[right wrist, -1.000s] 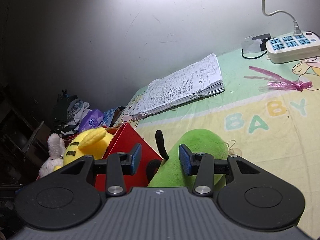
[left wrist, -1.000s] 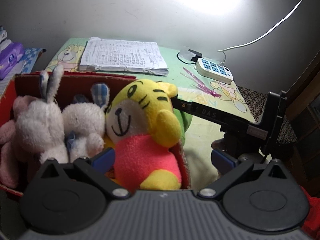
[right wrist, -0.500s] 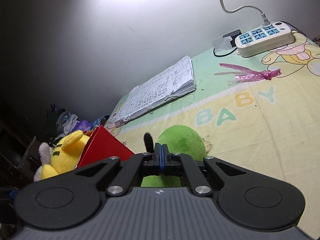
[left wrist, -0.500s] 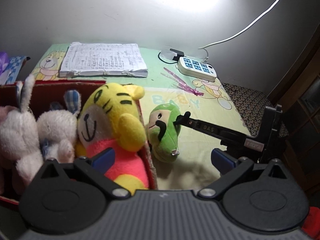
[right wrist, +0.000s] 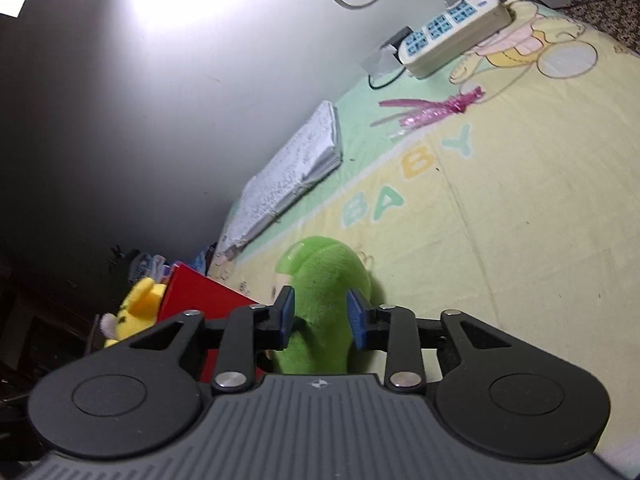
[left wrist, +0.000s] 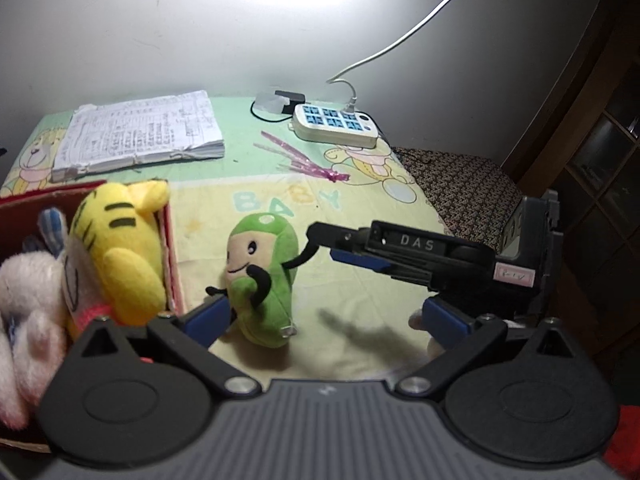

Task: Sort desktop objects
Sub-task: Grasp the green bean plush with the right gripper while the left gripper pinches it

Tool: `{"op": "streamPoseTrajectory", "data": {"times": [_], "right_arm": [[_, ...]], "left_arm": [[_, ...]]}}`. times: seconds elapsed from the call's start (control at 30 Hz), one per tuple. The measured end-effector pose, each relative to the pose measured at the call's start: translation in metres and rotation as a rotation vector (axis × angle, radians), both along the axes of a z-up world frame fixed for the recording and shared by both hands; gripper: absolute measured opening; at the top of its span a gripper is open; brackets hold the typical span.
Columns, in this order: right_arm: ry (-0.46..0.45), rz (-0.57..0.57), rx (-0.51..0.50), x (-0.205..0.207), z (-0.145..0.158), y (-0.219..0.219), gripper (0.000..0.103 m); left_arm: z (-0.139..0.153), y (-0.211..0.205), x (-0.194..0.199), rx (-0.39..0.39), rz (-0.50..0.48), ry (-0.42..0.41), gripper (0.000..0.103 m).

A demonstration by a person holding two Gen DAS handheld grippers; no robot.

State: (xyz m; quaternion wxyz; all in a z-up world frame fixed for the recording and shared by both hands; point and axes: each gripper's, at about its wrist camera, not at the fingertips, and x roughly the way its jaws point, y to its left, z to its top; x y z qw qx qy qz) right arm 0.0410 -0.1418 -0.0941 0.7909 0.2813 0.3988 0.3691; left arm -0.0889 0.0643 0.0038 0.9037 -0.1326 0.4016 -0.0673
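Note:
A green plush doll (left wrist: 262,280) stands upright on the baby-print cloth, just right of the red box (left wrist: 171,256). The box holds a yellow tiger plush (left wrist: 120,248) and white rabbit plushes (left wrist: 28,300). My left gripper (left wrist: 326,320) is open wide, its left pad beside the doll's base. My right gripper (left wrist: 326,246) reaches in from the right, with the doll's thin black arm at its tip. In the right wrist view the right gripper (right wrist: 320,316) has its jaws opening, the green doll (right wrist: 324,280) between the pads and not squeezed. The red box (right wrist: 200,300) lies to its left.
A stack of written papers (left wrist: 136,136) lies at the back left. A white power strip (left wrist: 334,124) with its cable sits at the back, a pink ribbon (left wrist: 304,160) in front of it. A dark patterned cloth (left wrist: 460,184) borders the right edge.
The right gripper closed near the green doll's black arm half a second ago and has since opened, rolling as it went. The left view has swung right, bringing the doll fully into view.

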Motion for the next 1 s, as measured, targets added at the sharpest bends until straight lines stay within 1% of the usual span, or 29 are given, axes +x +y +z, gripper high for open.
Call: {"op": "streamPoseTrajectory", "data": {"times": [0.03,0.07,0.13,0.17,0.2,0.23,0.27,0.3,0.37,0.43,0.57,0.63,0.77,0.83,0.93,0.97,1.0], "right_arm": [[-0.014,0.011,0.001,0.0,0.003,0.004,0.055],[-0.024,0.024,-0.012,0.0,0.005,0.01,0.064],[-0.024,0.042,-0.049,0.001,0.001,0.023,0.065],[-0.023,0.051,-0.062,0.001,-0.003,0.028,0.062],[-0.027,0.057,-0.068,0.001,-0.006,0.032,0.045],[-0.026,0.056,-0.085,0.002,-0.01,0.037,0.032],[-0.016,0.048,-0.089,0.002,-0.013,0.037,0.015],[-0.003,0.038,-0.06,0.002,-0.015,0.034,0.015],[0.013,0.027,-0.024,0.001,-0.015,0.024,0.009],[0.02,0.015,-0.029,-0.001,-0.013,0.013,0.009],[0.096,0.022,0.001,-0.007,-0.012,-0.022,0.009],[0.122,0.019,0.0,-0.012,-0.011,-0.039,0.009],[0.159,-0.054,-0.032,-0.023,-0.015,-0.077,0.009],[0.181,-0.104,-0.031,-0.026,-0.02,-0.095,0.009],[0.235,-0.184,0.006,-0.027,-0.032,-0.117,0.012],[0.25,-0.199,0.029,-0.027,-0.035,-0.122,0.013],[0.258,-0.201,0.049,-0.027,-0.037,-0.124,0.016]], "left_arm": [[-0.004,0.001,0.003,-0.002,0.002,0.014,0.102],[-0.007,0.0,0.005,-0.001,0.004,0.025,0.102],[-0.009,0.0,0.005,0.009,0.005,0.034,0.102],[-0.01,0.0,0.005,0.016,0.006,0.037,0.102],[-0.01,-0.001,0.004,0.02,0.008,0.041,0.102],[-0.01,0.0,0.004,0.019,0.009,0.043,0.102],[-0.011,0.0,0.004,0.015,0.01,0.045,0.102],[-0.011,0.0,0.005,0.011,0.01,0.047,0.102],[-0.012,-0.003,0.008,0.008,0.002,0.052,0.102],[-0.014,-0.009,0.01,0.007,-0.017,0.055,0.102],[-0.019,-0.025,0.013,-0.004,-0.07,0.061,0.102],[-0.025,-0.034,0.019,-0.013,-0.099,0.073,0.102],[-0.045,-0.051,0.035,-0.027,-0.136,0.117,0.102],[-0.056,-0.058,0.048,-0.03,-0.142,0.133,0.102],[-0.068,-0.069,0.066,-0.026,-0.146,0.154,0.101],[-0.072,-0.071,0.072,-0.034,-0.151,0.161,0.101],[-0.078,-0.074,0.078,-0.044,-0.154,0.175,0.101]]}}
